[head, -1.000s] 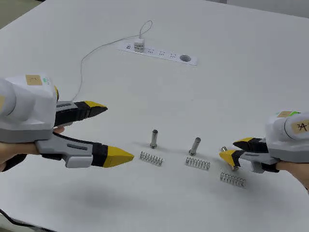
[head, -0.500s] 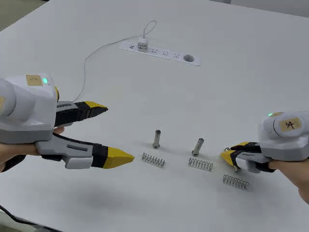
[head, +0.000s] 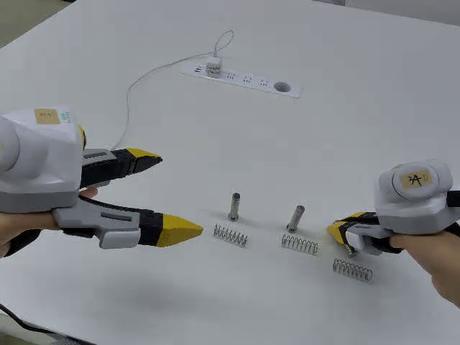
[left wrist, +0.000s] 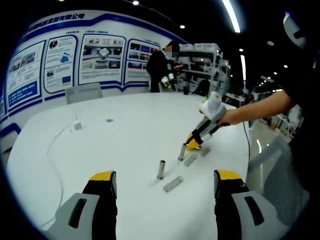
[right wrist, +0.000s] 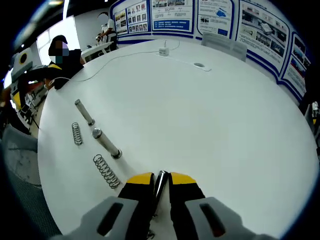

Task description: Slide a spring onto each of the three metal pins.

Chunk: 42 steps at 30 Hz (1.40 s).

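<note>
Two metal pins stand upright on the white table, the left pin (head: 234,206) and the middle pin (head: 295,217). A spring (head: 230,235) lies in front of the left one, and a second spring (head: 299,245) in front of the middle one. A third spring (head: 352,270) lies at the right. My right gripper (head: 342,235) is low over the table, shut on the third pin (right wrist: 160,182), just behind that spring. My left gripper (head: 169,192) hovers open left of the pins with nothing between its jaws. In its own view the left pin (left wrist: 161,169) and spring (left wrist: 172,184) lie ahead.
A white power strip (head: 244,77) with a plugged-in adapter and a cable (head: 144,75) lies at the far side of the table. The table edge runs close along the bottom left. People stand in the background of the room (left wrist: 162,67).
My right gripper has closed its jaws around the third pin and rolled so that its top faces up. The left gripper has stayed where it was.
</note>
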{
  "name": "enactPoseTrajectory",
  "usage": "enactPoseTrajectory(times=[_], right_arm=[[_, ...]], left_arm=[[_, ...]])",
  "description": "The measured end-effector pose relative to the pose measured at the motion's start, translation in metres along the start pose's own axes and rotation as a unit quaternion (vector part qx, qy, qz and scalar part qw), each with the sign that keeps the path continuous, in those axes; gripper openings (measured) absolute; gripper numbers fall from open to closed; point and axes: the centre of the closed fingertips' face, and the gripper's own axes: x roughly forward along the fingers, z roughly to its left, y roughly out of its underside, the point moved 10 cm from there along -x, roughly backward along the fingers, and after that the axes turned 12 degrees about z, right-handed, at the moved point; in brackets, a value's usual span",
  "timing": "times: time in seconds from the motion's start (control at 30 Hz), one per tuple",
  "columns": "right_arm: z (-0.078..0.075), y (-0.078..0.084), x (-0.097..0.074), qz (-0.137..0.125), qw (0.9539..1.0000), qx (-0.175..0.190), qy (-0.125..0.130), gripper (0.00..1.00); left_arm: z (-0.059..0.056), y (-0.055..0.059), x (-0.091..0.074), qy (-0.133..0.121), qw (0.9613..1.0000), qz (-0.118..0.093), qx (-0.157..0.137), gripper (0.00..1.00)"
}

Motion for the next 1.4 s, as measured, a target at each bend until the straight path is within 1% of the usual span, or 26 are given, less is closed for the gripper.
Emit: enactPoseTrajectory(times=[0.17, 0.37, 0.53, 0.63, 0.73, 0.83, 0.93, 0.97, 1.07, 1.17, 1.23, 1.4], right_arm=[[0.002, 0.000, -0.001, 0.005, 0.9998, 0.018, -0.003, 0.10], [0.001, -0.002, 0.000, 0.015, 0.9997, 0.020, -0.004, 0.09], [0.000, -0.003, 0.000, 0.018, 0.9995, 0.027, -0.004, 0.08], [0.001, -0.003, 0.000, 0.020, 0.9995, 0.026, -0.001, 0.08], [0.003, -0.003, 0.000, 0.019, 0.9994, 0.027, 0.002, 0.08], [0.002, -0.002, -0.001, 0.012, 0.9994, 0.032, 0.001, 0.08], [0.001, 0.002, -0.002, -0.003, 0.9992, 0.040, 0.005, 0.08], [0.001, 0.003, -0.003, -0.005, 0.9990, 0.044, 0.005, 0.08], [0.001, 0.005, -0.005, -0.015, 0.9988, 0.046, 0.004, 0.07], [-0.001, 0.006, -0.006, -0.022, 0.9986, 0.047, -0.003, 0.07], [-0.001, 0.007, -0.006, -0.027, 0.9985, 0.048, -0.007, 0.07], [-0.001, 0.008, -0.008, -0.040, 0.9982, 0.046, -0.005, 0.07]], left_arm=[[-0.001, 0.000, 0.000, -0.001, 1.0000, -0.002, -0.001, 0.82], [-0.001, 0.002, -0.001, -0.002, 1.0000, -0.006, -0.005, 0.81], [-0.002, 0.003, -0.005, -0.005, 0.9999, -0.009, -0.007, 0.81], [-0.002, 0.003, -0.007, -0.007, 0.9997, -0.016, -0.014, 0.81], [-0.002, 0.003, -0.008, -0.010, 0.9997, -0.015, -0.014, 0.81], [-0.003, 0.000, -0.010, -0.002, 0.9996, -0.022, -0.015, 0.82], [-0.003, -0.002, -0.011, -0.006, 0.9997, -0.020, -0.011, 0.83], [-0.003, -0.002, -0.011, -0.007, 0.9997, -0.020, -0.012, 0.83], [-0.003, -0.003, -0.012, -0.007, 0.9995, -0.025, -0.016, 0.83], [-0.005, -0.004, -0.011, -0.004, 0.9994, -0.030, -0.019, 0.83], [-0.006, -0.005, -0.011, -0.005, 0.9994, -0.029, -0.017, 0.83], [-0.009, -0.004, -0.011, -0.004, 0.9996, -0.025, -0.016, 0.83]])
